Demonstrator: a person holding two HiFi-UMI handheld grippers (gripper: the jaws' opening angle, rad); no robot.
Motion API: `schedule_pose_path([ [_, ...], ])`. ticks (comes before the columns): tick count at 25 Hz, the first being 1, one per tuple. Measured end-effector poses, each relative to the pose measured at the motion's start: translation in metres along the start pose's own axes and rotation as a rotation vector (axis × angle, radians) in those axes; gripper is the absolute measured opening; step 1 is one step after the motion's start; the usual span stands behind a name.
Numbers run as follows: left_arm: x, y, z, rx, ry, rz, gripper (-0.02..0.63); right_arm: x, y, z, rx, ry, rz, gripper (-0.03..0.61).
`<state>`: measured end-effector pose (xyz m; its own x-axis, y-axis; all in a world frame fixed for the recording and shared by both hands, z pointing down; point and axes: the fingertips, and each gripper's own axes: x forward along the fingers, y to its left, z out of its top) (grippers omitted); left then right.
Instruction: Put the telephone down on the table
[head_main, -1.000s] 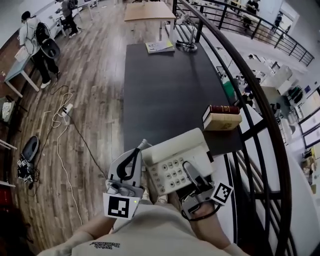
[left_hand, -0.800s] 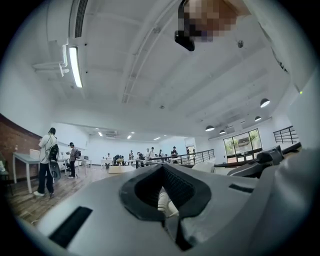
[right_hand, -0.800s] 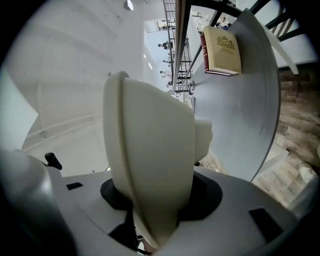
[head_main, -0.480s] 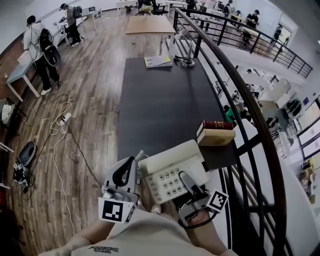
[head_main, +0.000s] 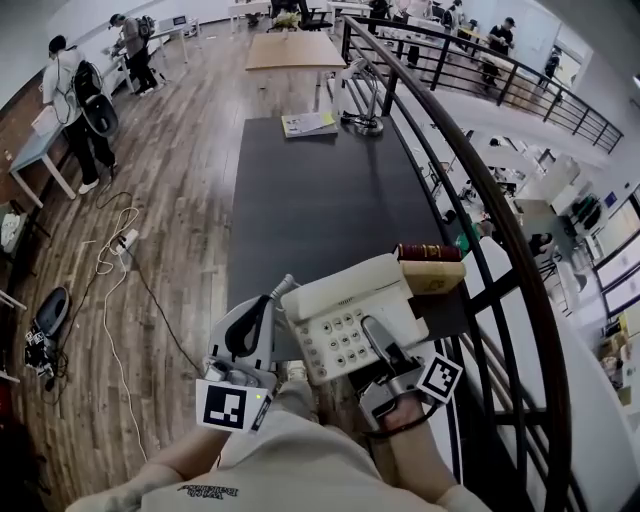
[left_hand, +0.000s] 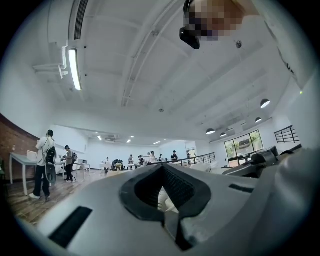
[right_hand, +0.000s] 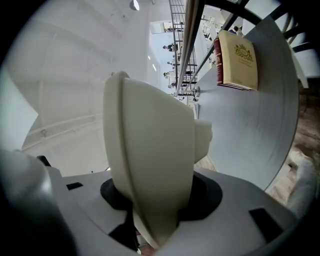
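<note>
A cream desk telephone (head_main: 345, 318) with a keypad hangs in the air over the near end of the long dark table (head_main: 320, 200). My left gripper (head_main: 280, 298) lies along its left edge, and a cream sliver shows pinched between its dark pads (left_hand: 186, 189). My right gripper (head_main: 370, 330) reaches over the keypad from the near right and is shut on the phone's body (right_hand: 150, 150), which fills the gap between its jaws. A red and tan book (head_main: 430, 266) lies on the table just right of the phone and appears again as the book (right_hand: 239, 60) in the right gripper view.
A black metal railing (head_main: 500, 200) runs along the table's right side, with a drop to a lower floor beyond. At the table's far end lie a booklet (head_main: 308, 123) and a desk lamp (head_main: 362, 100). Cables (head_main: 115, 250) trail over the wooden floor at left, where people (head_main: 75, 100) stand.
Both grippers have carried the telephone forward. It now overlaps the table's near end and sits closer to the book.
</note>
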<state>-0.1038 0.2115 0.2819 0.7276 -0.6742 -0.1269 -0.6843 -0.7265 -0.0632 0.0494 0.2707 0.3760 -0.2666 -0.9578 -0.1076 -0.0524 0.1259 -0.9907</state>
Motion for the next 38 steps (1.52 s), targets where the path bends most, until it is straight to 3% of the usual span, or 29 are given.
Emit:
schedule_pose_path([
  [10,0.073,0.031,-0.032,-0.006,0.0,-0.029,0.003,0.068,-0.017,0.04,-0.019,0.008,0.003,0.202],
  [19,0.141,0.084,-0.042,-0.035,0.021,0.016,0.003,0.139,-0.027,0.077,-0.004,0.008,0.015,0.201],
  [27,0.18,0.128,-0.06,-0.067,0.049,0.041,0.003,0.194,-0.04,0.107,-0.018,-0.012,-0.048,0.201],
  [33,0.211,0.141,-0.072,-0.2,0.062,0.035,0.003,0.22,-0.037,0.132,-0.046,0.001,-0.048,0.202],
  [38,0.228,0.131,-0.077,-0.159,0.07,0.075,0.003,0.23,-0.042,0.153,-0.064,0.032,-0.052,0.202],
])
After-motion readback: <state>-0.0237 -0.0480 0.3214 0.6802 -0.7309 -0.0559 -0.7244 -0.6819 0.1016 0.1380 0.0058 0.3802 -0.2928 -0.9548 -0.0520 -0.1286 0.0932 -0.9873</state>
